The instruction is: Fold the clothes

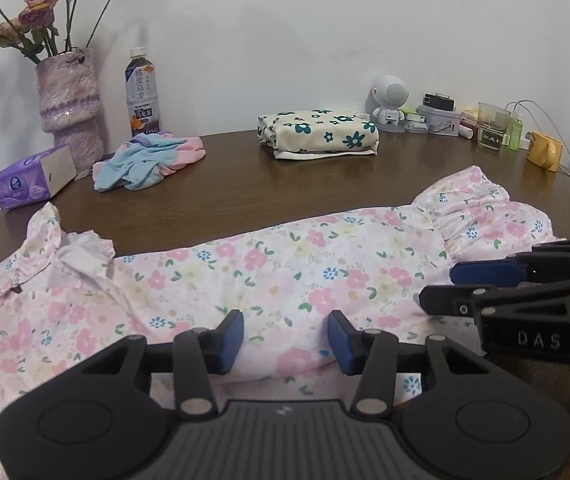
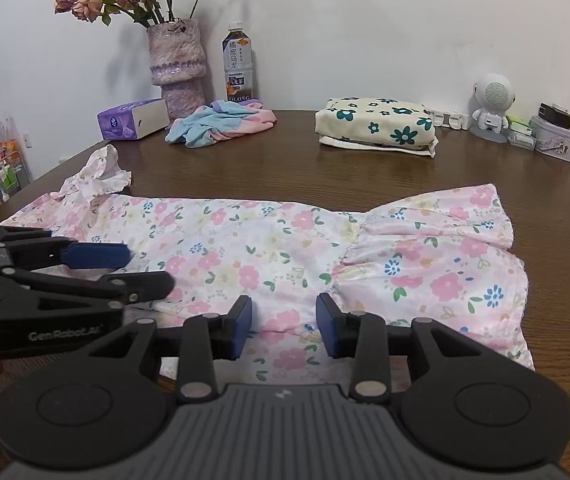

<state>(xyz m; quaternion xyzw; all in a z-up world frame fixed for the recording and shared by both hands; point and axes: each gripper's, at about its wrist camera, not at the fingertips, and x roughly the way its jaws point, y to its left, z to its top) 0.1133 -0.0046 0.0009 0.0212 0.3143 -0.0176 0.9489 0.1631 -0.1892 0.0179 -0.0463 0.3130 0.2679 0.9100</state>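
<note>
The floral dress (image 1: 269,272) lay flat across the table (image 1: 221,184), long axis running left to right, collar at left, ruffled hem at right. Both grippers sat side by side at its near long edge: left gripper (image 1: 285,340) mid-body, right gripper (image 2: 283,330) nearer the hem, each partly spread with a raised fold of cloth between its pads.

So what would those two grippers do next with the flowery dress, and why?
Probably close both grippers on the near edge and lift it toward the far side. The dress lies flat lengthwise on the table, and the left gripper and right gripper each straddle a raised fold of its near edge, apparently not pinching yet.
</note>
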